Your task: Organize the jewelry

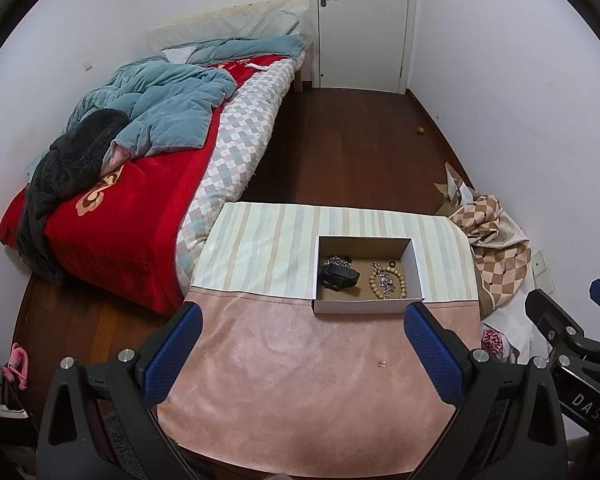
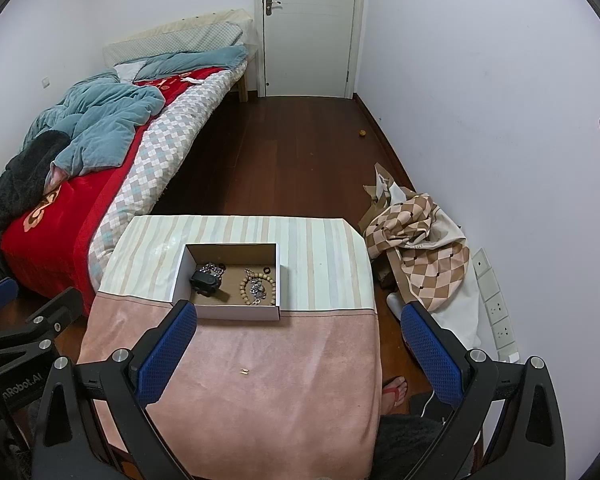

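Over the table [image 2: 300,420], we hold both grippers, left [image 1: 302,354] and right [image 2: 298,354], spread wide and empty. One small gold piece [image 2: 244,371] lies on the pink cloth just short of the box [image 2: 228,312], which holds the beads [image 2: 256,284] and chain [image 2: 210,268]. So tiny and flat, it could slip our pads or snag the cloth's nap.

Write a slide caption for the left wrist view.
Open left gripper hovers over pink cloth; jewelry box ahead, small gold piece outside.
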A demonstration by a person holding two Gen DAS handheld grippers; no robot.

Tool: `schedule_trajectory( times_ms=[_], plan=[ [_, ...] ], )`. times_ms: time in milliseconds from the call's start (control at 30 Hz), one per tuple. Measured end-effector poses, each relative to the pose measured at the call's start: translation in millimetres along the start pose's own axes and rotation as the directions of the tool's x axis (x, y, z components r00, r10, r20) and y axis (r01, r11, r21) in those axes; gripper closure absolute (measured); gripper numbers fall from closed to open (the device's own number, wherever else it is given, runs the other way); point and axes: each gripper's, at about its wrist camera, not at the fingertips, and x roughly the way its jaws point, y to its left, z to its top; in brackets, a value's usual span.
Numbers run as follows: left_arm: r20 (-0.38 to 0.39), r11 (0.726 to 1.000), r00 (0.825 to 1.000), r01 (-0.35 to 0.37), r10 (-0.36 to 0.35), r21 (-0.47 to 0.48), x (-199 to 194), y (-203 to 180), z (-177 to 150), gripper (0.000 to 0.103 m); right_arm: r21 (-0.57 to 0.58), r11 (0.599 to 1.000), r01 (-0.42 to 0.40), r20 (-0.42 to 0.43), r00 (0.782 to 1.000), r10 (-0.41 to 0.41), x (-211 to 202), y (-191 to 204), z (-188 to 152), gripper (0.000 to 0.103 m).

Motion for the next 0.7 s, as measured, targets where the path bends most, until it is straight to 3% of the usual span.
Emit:
schedule_trajectory(
  times_ms=[700],
  plan=[
    [0.002, 1.000, 1.000, -0.004, 0.004, -0.001, -4.7, 0.2, 3.9, 0.000, -0.003, 1.000, 0.000, 0.003, 1.000, 0.000, -1.5, 0.6, 1.2, 0.000]
  ],
)
